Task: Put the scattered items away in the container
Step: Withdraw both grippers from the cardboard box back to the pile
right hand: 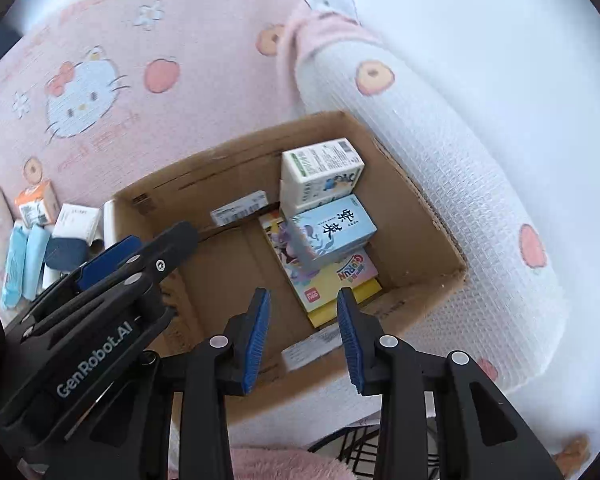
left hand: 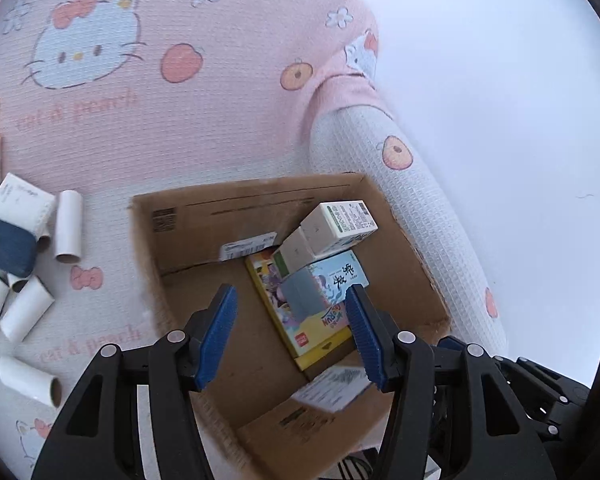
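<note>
Both grippers hang above the open brown cardboard box (left hand: 204, 216), nothing between the jaws. Left gripper (left hand: 292, 336) stands wide; right gripper (right hand: 304, 336) has a narrower gap, also empty. Pale blue printed carton (right hand: 332, 232) and white-green carton (right hand: 320, 168) lie stacked on the yellow flat picture box (left hand: 300, 320), packed along one wall, probably to leave floor space. White cardboard tubes (left hand: 68, 226) and a dark blue pouch (left hand: 6, 244) lie on the pink cartoon-cat mat (left hand: 180, 128), not yet collected.

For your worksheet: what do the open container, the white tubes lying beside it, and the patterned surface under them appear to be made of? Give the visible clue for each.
Container: corrugated cardboard, matte brown; raw torn edges, printed marks.
White tubes: probably paperboard cores; white outside, brown hollow ends.
Patterned surface: seemingly a soft woven or foam mat; fine grid texture, rolled-up edge.
</note>
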Demonstrator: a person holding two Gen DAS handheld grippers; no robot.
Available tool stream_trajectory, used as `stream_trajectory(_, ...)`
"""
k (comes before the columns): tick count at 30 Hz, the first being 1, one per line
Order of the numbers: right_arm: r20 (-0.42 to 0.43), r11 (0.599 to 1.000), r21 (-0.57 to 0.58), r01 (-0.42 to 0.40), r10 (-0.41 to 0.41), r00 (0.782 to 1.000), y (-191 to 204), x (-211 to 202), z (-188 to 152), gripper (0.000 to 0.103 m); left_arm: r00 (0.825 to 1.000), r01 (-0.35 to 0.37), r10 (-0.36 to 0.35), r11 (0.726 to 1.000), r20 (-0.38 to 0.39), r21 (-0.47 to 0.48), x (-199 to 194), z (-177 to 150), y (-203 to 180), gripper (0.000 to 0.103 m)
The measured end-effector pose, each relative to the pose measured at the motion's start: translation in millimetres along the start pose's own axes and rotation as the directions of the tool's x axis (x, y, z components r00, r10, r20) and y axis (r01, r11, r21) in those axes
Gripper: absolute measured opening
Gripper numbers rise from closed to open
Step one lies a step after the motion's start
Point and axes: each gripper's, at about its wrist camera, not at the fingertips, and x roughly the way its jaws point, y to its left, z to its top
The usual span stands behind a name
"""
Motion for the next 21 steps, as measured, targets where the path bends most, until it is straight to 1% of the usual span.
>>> stream_trajectory(1,0.018,1.000,-0.015,0.011,-0.011,1.000,9,-7,-4,0.032,1.000,0.007,-0.007,1.000,0.006,-0.003,1,-3,3,0.060)
stream_trajectory(2,0.031,1.000,-0.024,0.015,-0.014,0.999,16,3,-7,0.032,1.000,0.012,-0.012,1.000,0.014,-0.005,3,-7,8,0.060)
stream_trajectory(3,0.047,0.999,-0.037,0.022,-0.020,0.999,25,-2,-10,0.032,1.000,0.017,-0.017,1.000,0.025,-0.007,-1,-9,13,0.060)
stream_trajectory(5,0.080,0.998,-0.051,0.039,-0.035,0.996,44,2,-18,0.032,0.999,0.013,-0.013,1.000,0.040,-0.005,-22,-10,25,0.060)
stream_trajectory(7,0.124,0.996,-0.066,0.056,-0.048,0.991,61,-1,-29,0.032,0.998,-0.002,0.001,1.000,0.056,0.016,-42,-12,36,0.060)
stream_trajectory(8,0.140,0.995,-0.072,0.062,-0.051,0.989,70,2,-36,0.032,0.997,-0.008,0.005,0.999,0.074,0.031,-50,-15,43,0.060)
stream_trajectory(10,0.186,0.995,-0.074,0.066,-0.051,0.981,86,-5,-50,0.032,0.994,-0.022,0.015,0.998,0.112,0.066,-66,-26,55,0.060)
stream_trajectory(12,0.234,0.996,-0.075,0.057,-0.038,0.971,102,-9,-65,0.032,0.989,-0.048,0.033,0.993,0.142,0.104,-83,-38,71,0.061)
stream_trajectory(13,0.244,0.996,-0.078,0.041,-0.021,0.970,112,-8,-73,0.032,0.987,-0.060,0.041,0.991,0.154,0.119,-92,-45,80,0.061)
stream_trajectory(16,0.249,0.994,-0.112,-0.002,0.030,0.968,136,-6,-91,0.032,0.984,-0.074,0.049,0.986,0.168,0.147,-112,-57,106,0.061)
stream_trajectory(18,0.260,0.991,-0.135,0.000,0.036,0.965,152,-6,-103,0.033,0.983,-0.092,0.064,0.984,0.172,0.156,-125,-64,121,0.061)
stream_trajectory(20,0.280,0.988,-0.153,-0.012,0.055,0.958,164,-9,-113,0.033,0.980,-0.109,0.076,0.978,0.182,0.180,-142,-74,138,0.061)
stream_trajectory(21,0.291,0.986,-0.160,-0.039,0.085,0.953,172,-13,-120,0.033,0.977,-0.130,0.091,0.970,0.191,0.205,-151,-81,147,0.061)
